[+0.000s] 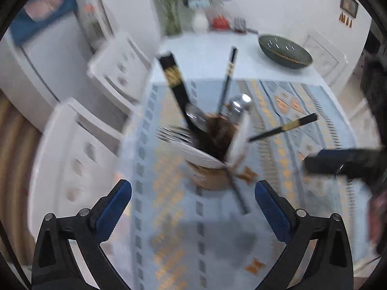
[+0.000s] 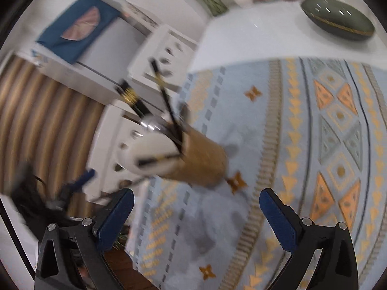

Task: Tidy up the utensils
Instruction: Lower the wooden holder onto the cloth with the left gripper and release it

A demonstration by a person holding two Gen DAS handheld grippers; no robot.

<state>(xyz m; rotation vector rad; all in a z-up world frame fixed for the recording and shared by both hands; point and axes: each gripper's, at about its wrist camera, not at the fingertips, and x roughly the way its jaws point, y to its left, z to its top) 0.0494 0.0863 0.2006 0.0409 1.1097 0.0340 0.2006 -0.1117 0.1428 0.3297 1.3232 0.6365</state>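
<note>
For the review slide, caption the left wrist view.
Open left claw above a brown holder crowded with chopsticks, forks and white plates.

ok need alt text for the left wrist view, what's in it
A brown utensil holder on a patterned tablecloth holds black chopsticks, forks, a metal spoon and white plates. The open left gripper is above it, holding nothing. A dark green bowl sits further back; the image is motion-blurred.
</note>
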